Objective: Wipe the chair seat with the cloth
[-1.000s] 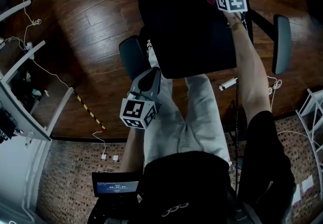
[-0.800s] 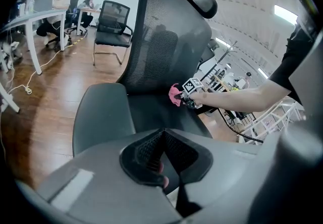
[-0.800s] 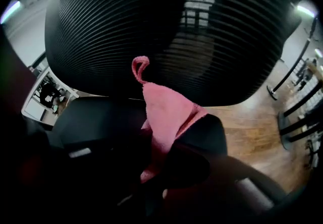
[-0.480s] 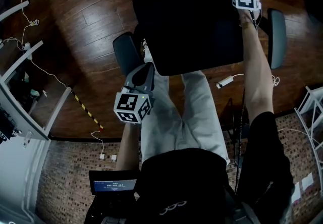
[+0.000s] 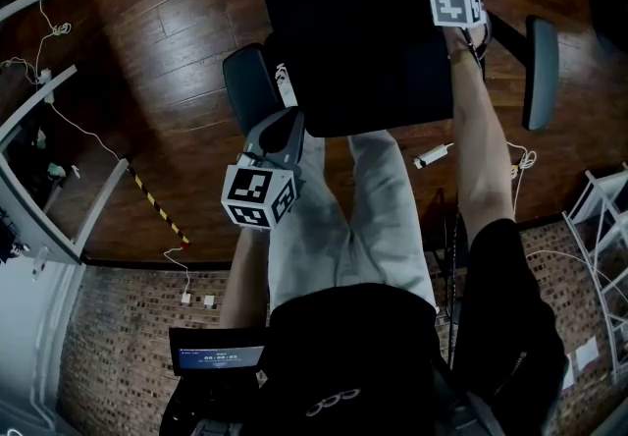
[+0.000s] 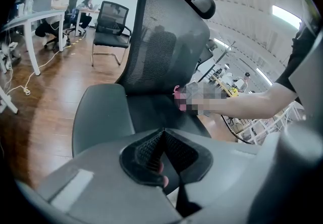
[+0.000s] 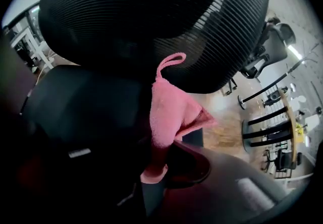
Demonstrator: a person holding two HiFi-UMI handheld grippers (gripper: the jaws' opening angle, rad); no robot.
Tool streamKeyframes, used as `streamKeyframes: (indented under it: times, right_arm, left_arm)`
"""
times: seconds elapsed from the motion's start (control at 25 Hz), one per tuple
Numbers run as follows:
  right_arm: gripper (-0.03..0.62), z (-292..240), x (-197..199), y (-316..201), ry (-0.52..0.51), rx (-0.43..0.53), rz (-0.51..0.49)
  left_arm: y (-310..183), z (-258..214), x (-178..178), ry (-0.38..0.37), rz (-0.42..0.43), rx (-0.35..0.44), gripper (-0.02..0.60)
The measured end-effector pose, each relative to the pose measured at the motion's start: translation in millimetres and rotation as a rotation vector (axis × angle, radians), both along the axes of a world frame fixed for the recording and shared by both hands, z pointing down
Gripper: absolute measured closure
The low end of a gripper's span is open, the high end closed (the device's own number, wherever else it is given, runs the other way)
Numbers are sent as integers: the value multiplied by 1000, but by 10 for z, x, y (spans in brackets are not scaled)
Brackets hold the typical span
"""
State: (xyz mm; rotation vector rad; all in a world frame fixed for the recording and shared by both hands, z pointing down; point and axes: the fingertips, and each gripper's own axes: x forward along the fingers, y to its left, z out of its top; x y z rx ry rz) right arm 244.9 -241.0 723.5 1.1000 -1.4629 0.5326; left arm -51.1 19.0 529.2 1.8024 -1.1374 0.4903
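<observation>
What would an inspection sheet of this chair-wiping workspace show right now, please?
Surface: black chair seat, bare apart from the cloth at its far right corner.
Job's things: pink cloth, held up against the mesh backrest.
Clutter: nothing seen on the seat.
Grippers: right claw shut on the cloth; left claw shut, empty, off the seat beside the left armrest.
Cables: white cable on the floor at left; another white lead under the seat's front.
Surroundings: wooden floor, yellow-black striped strip, white desk frame, spare office chair.
</observation>
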Motion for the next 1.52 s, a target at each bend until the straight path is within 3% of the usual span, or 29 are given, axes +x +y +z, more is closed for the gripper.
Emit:
streamKeyframes:
  times: [0.16,0.48,0.84,1.08,1.24,1.36,1.52]
  right_arm:
    - [526,138,-392,223,-101,-53,2]
    - [526,247,-1481,678,-291,-127,-119]
    - [526,60,-2565,1219,-554,-214,-187]
    - [526,-162,-3112,1531,-828,-327,-163]
    - [526,-384,-3485,1775,-1006,-399,-235]
    - [526,-342,-3528,1882,-1006,-431,-250]
    - [526,-108,-3233,1797,-937,-433,-140]
  left_arm:
    - [-4,-10,26,2,0,12,588]
    - [-20,-34,35,19,1,30,588]
    - [-24,-56,85,29,0,41,588]
    - [-19,-65,59,26,1,49,588]
    - [-23,-66,57,25,2,50,588]
    - [-23,-66,46,23,2,47,588]
    - [-35,-56,25,16,3,47,588]
